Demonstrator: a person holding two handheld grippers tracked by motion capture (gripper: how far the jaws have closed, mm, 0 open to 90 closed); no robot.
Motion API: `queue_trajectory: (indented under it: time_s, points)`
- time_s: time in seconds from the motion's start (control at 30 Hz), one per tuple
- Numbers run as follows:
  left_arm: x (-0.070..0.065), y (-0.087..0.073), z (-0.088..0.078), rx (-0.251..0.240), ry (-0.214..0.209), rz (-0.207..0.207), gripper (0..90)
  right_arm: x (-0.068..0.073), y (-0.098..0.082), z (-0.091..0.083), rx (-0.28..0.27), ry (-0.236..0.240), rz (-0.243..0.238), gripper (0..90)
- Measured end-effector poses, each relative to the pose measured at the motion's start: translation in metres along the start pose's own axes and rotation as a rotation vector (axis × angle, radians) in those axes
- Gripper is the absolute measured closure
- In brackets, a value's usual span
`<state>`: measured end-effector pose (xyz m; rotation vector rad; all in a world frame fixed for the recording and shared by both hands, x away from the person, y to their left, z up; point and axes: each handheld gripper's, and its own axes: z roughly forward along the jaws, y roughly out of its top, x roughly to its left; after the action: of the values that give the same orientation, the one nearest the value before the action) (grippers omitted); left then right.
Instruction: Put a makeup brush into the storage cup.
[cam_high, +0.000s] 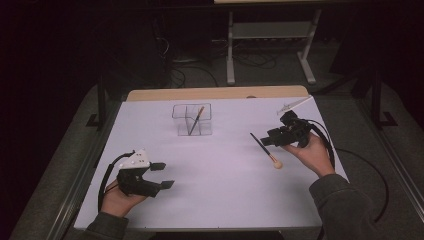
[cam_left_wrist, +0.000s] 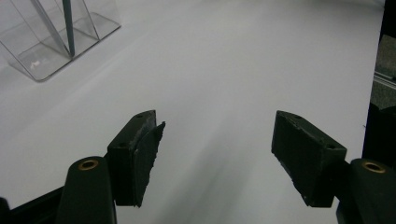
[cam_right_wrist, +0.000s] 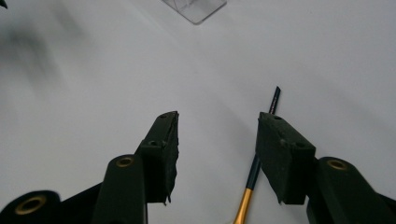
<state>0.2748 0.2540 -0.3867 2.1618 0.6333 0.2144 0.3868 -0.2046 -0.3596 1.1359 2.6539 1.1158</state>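
Makeup brush (cam_right_wrist: 254, 175) lies just inside right gripper's (cam_right_wrist: 217, 154) right-hand pad (cam_right_wrist: 280, 154) — untouched.

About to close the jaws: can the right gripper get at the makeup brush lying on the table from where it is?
Probably yes. The right gripper sits right beside the makeup brush, jaws open. In the right gripper view the handle runs under one jaw, not between them, so a small sideways shift seems needed. Nothing blocks it.

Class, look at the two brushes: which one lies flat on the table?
The brush with the tan tip, beside the right gripper. It lies on the white table; the other brush stands leaning inside the clear box.
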Motion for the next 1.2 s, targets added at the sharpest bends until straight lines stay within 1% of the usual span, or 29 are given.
queue_trajectory:
  time_s: [0.03,0.07,0.13,0.2,0.3,0.53,0.7,0.73,1.0,1.1,1.13,1.2]
  points:
    - [0.0,0.0,0.0,0.0,-0.001,-0.002,31.5,-0.001,-0.001,0.0,0.004,-0.002,-0.003,48.8]
    - [0.001,-0.001,0.001,0.004,-0.003,-0.003,31.5,-0.001,-0.002,0.001,0.007,-0.005,0.005,49.3]
    - [0.001,-0.001,0.001,0.003,-0.004,-0.012,31.5,-0.002,-0.004,0.001,0.012,-0.01,-0.001,49.8]
    - [0.002,-0.001,0.0,0.0,-0.001,-0.01,31.4,-0.003,-0.006,0.003,0.017,-0.013,-0.003,50.6]
    - [0.001,-0.001,0.0,-0.001,0.0,-0.008,31.3,-0.004,-0.008,0.005,0.027,-0.012,0.015,51.6]
    - [0.002,-0.002,0.001,0.008,0.007,-0.005,30.9,-0.007,-0.014,0.011,0.042,-0.013,0.011,52.2]
    - [0.002,-0.002,0.0,0.001,0.008,-0.014,30.6,-0.009,-0.018,0.011,0.04,-0.017,0.024,52.4]
    - [0.002,-0.003,0.0,0.002,0.01,-0.015,30.6,-0.009,-0.019,0.012,0.04,-0.016,0.02,52.6]
    - [0.003,-0.002,-0.001,0.003,0.014,-0.008,30.0,-0.011,-0.026,0.015,0.052,-0.023,0.033,53.4]
    - [0.003,-0.003,-0.001,0.003,0.014,-0.007,30.1,-0.012,-0.028,0.015,0.055,-0.029,0.023,53.7]
    - [0.003,-0.003,-0.001,0.003,0.013,-0.01,30.1,-0.012,-0.028,0.015,0.056,-0.029,0.032,53.7]
    - [0.003,-0.002,-0.001,0.004,0.014,-0.009,30.1,-0.011,-0.028,0.015,0.056,-0.033,0.032,54.3]
